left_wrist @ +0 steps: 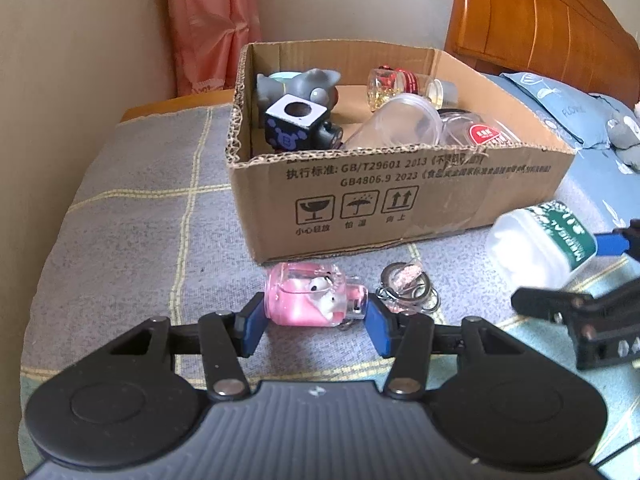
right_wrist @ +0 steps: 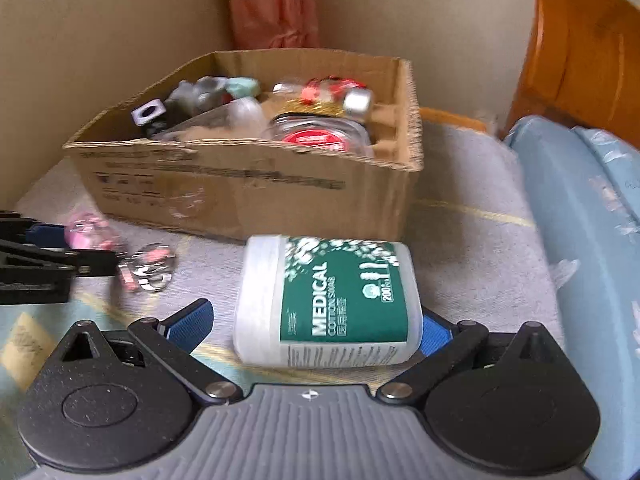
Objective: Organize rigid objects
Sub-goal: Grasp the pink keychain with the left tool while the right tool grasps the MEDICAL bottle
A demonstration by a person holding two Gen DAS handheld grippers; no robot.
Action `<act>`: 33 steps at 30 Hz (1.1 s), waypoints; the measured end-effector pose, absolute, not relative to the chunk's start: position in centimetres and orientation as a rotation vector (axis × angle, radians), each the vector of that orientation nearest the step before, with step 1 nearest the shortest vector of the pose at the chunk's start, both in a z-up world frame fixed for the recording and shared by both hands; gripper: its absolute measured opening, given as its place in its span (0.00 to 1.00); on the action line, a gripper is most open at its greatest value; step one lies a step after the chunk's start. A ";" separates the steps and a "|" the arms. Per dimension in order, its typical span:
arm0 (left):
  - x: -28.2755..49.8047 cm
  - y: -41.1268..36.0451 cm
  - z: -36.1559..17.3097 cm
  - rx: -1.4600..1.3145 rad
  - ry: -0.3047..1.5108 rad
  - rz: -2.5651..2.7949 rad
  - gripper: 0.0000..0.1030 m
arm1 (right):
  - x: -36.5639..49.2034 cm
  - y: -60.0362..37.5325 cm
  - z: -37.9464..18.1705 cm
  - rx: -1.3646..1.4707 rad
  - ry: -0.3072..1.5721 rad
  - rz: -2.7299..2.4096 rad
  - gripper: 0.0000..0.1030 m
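A pink keychain bottle (left_wrist: 316, 300) lies on the grey checked bedspread between the blue pads of my left gripper (left_wrist: 314, 322), which touch both its ends. Its key rings (left_wrist: 408, 288) lie to the right. It also shows blurred in the right wrist view (right_wrist: 90, 234). A white cotton swab tub with a green label (right_wrist: 328, 304) lies on its side between the wide-open fingers of my right gripper (right_wrist: 308, 324); the right pad touches it, the left stands apart. The tub shows in the left wrist view (left_wrist: 540, 246). The cardboard box (left_wrist: 400, 200) stands just behind.
The box (right_wrist: 248, 192) holds a grey toy (left_wrist: 296, 84), a black and white cube (left_wrist: 296, 120), clear jars (left_wrist: 400, 120) and small bottles (left_wrist: 384, 84). A wall is at the left, a wooden headboard (left_wrist: 532, 12) and blue pillow (right_wrist: 580, 240) at the right.
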State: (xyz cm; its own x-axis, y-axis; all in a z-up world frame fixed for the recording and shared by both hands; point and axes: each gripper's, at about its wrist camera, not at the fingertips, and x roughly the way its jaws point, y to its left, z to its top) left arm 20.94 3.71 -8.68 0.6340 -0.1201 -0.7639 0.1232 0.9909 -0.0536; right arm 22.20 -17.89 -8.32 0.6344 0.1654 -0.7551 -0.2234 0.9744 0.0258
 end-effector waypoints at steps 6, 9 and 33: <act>21.4 3.3 -8.7 -0.007 0.876 -0.130 0.50 | 21.8 -17.3 -8.0 -0.067 0.863 0.241 1.00; 21.7 3.1 -8.8 0.000 0.871 -0.122 0.50 | 22.0 -17.0 -7.9 -0.070 0.856 0.228 1.00; 22.3 2.8 -8.9 -0.008 0.883 -0.105 0.63 | 24.4 -16.4 -9.6 -0.159 0.937 0.253 1.00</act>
